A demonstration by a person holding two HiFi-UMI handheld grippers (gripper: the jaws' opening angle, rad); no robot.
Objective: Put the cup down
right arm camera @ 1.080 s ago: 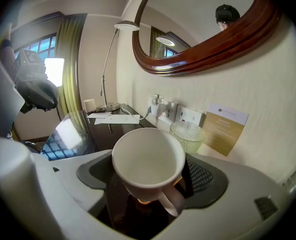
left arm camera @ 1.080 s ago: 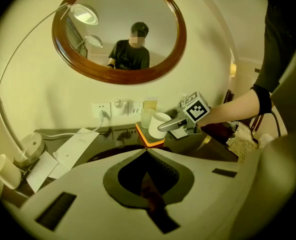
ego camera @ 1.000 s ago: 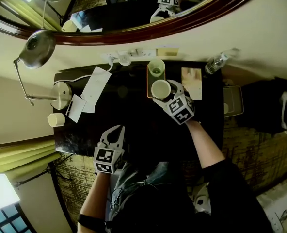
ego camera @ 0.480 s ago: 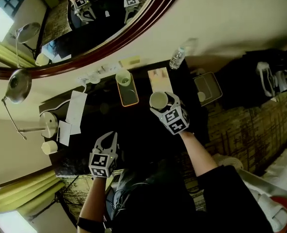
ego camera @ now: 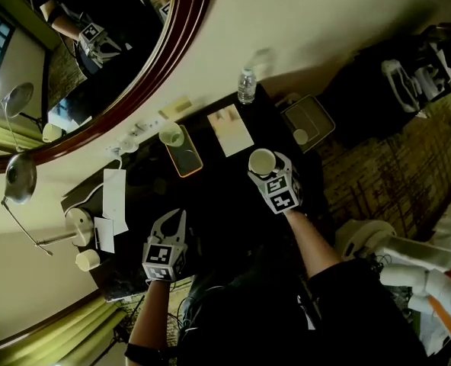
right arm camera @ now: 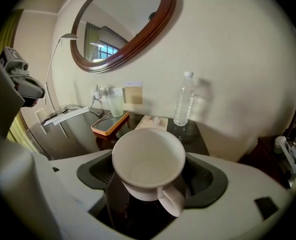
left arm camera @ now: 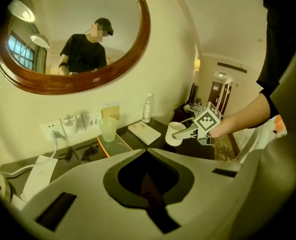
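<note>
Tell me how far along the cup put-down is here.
Done: the white cup is gripped in the right gripper's jaws. In hand: it hangs in the air over the dark desk's right end. Left: lower it onto the desk and open the jaws. The left gripper is shut and empty.

No word, number or brand can be read anywhere. The marker cube [ego camera: 281, 193] on the right gripper [ego camera: 263, 166] and the one [ego camera: 158, 256] on the left gripper [ego camera: 177, 216] carry black-and-white square patterns, not letters. Any label on the water bottle [ego camera: 246, 86], right of the orange tray [ego camera: 188, 161] by the wall, is too small to make out. The pad [ego camera: 230, 128] just right of the tray and the papers [ego camera: 113, 198] left of the tray show no legible print.
</note>
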